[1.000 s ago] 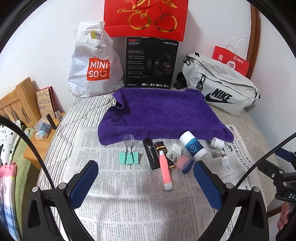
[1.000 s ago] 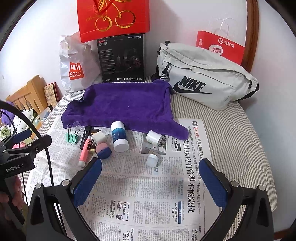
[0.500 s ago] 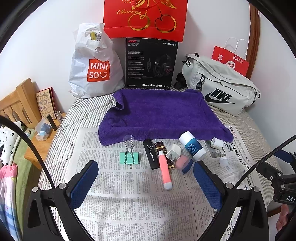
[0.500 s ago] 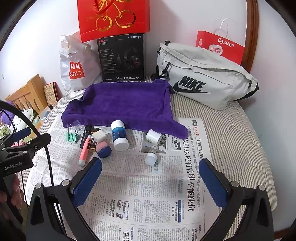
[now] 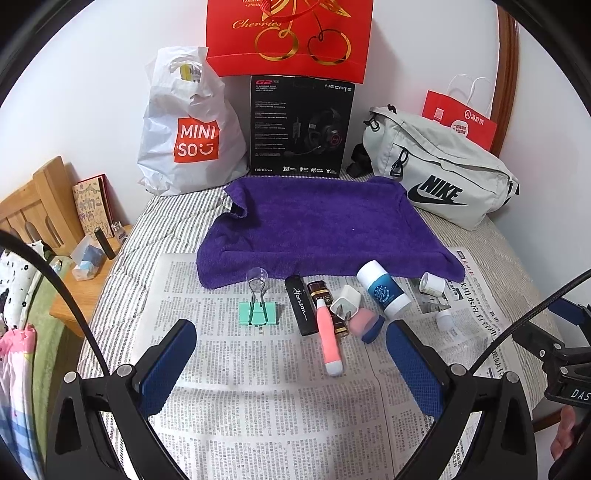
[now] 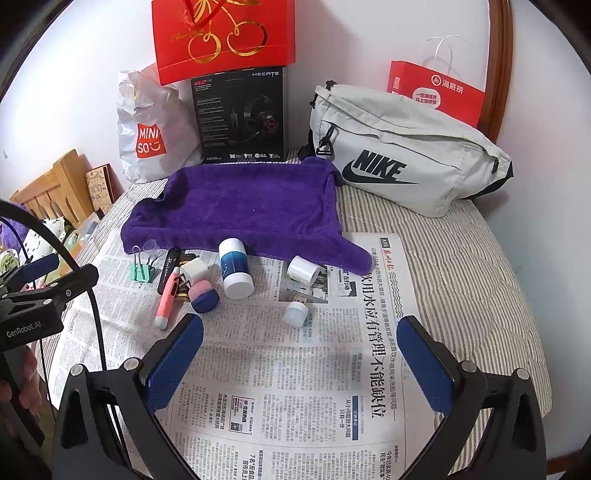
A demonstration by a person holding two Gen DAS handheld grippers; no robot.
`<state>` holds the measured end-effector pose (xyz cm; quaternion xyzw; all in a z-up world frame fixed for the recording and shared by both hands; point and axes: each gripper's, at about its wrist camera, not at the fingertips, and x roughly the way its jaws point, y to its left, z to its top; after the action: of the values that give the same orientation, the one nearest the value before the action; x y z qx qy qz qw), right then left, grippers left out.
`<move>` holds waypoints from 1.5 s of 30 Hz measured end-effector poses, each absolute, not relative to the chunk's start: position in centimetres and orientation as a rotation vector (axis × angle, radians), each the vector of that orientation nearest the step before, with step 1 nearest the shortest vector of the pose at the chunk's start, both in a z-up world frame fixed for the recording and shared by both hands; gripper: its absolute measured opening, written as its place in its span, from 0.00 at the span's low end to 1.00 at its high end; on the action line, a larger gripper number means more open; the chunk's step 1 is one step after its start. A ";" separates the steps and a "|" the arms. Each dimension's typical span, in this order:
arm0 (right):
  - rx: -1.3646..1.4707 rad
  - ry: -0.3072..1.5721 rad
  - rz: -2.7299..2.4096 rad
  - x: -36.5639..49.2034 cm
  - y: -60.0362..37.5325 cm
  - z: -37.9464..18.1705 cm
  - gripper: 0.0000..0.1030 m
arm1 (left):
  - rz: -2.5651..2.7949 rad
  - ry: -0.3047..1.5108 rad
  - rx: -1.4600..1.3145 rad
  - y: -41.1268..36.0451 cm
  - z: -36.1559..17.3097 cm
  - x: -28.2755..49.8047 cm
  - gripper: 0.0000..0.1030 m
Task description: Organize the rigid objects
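The left gripper [image 5: 291,362] hangs over the newspaper [image 5: 258,406] with its blue pads [image 5: 168,363] spread wide, holding and touching nothing. The right gripper [image 6: 301,362] is likewise spread wide and empty above the newspaper [image 6: 295,387], its pads [image 6: 424,363] clear of every object.

The small things lie in a loose row on the newspaper just in front of the purple towel [image 5: 325,229]. At the towel's left front corner sits a green binder clip [image 5: 258,312]. Beside it lies a black bar [image 5: 301,310], then a brown box [image 5: 327,306] with a pink tube [image 5: 329,341] resting across it, touching a white plug [image 5: 345,304] and a pink-and-blue case [image 5: 364,323]. A blue-and-white bottle [image 5: 382,290] lies on its side at the towel's front edge. Near the towel's right front corner lie a white jar [image 6: 303,269] and a small white cap [image 6: 295,313], apart from each other.

The newspaper covers a striped bed [image 6: 461,258]. Behind the towel stand a Miniso bag [image 5: 188,129], a black headset box [image 5: 301,125] and a red cherry bag [image 5: 291,33] against the white wall. To the towel's right rests a grey Nike bag [image 5: 439,173], with a red paper bag [image 5: 461,118] behind it.
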<state>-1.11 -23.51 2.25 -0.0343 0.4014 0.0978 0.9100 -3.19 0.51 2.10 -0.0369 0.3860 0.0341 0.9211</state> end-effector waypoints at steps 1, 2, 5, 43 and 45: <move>-0.067 0.828 0.201 -1.1 -23.6 2.3 1.00 | 0.069 0.793 -0.076 0.4 2.1 -3.2 1.00; -0.066 0.828 0.201 -1.1 -23.7 2.2 1.00 | 0.070 0.793 -0.075 0.4 2.1 -3.2 1.00; -0.067 0.829 0.198 -1.1 -23.7 2.3 1.00 | 0.070 0.792 -0.074 0.4 2.2 -3.2 1.00; -0.054 0.847 0.197 0.1 -24.7 0.2 1.00 | 0.144 0.894 -0.079 3.5 -4.3 2.0 1.00; -0.054 0.849 0.201 0.4 -24.8 -0.1 1.00 | 0.136 0.907 -0.091 4.2 -5.5 3.1 1.00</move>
<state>0.38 -24.82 -0.08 -0.0262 0.4113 0.0971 0.9059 3.09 4.15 -5.47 -0.0441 0.4376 0.0656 0.8957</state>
